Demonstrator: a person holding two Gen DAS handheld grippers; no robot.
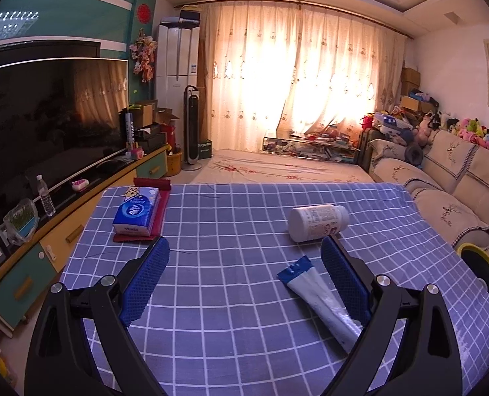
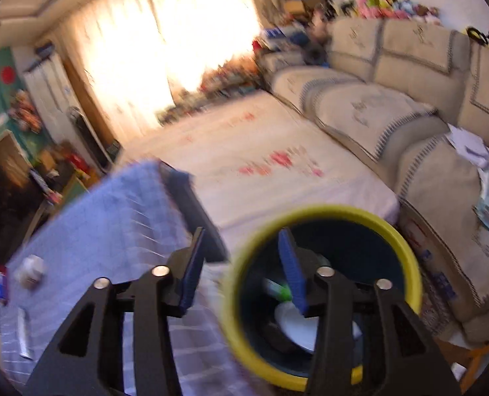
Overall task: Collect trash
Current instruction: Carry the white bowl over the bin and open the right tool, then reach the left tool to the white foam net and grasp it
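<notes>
My left gripper (image 1: 244, 244) is open above the blue checked tablecloth (image 1: 227, 204), with nothing between its pads. A crumpled blue and white wrapper (image 1: 317, 300) lies flat just inside its right finger. Beyond it a white bottle (image 1: 317, 222) lies on its side. In the blurred right wrist view, my right gripper (image 2: 241, 234) is open and empty, with its right finger over the mouth of a dark bin with a yellow rim (image 2: 327, 211). White trash (image 2: 294, 323) and a green piece (image 2: 282, 288) lie inside the bin. The bin (image 1: 482, 270) stands off the table's right edge.
A blue tissue pack (image 1: 137, 211) rests on a red mat at the table's far left. A TV (image 1: 46, 115) on a low cabinet runs along the left. A beige sofa (image 2: 376, 105) runs along the right, behind the bin.
</notes>
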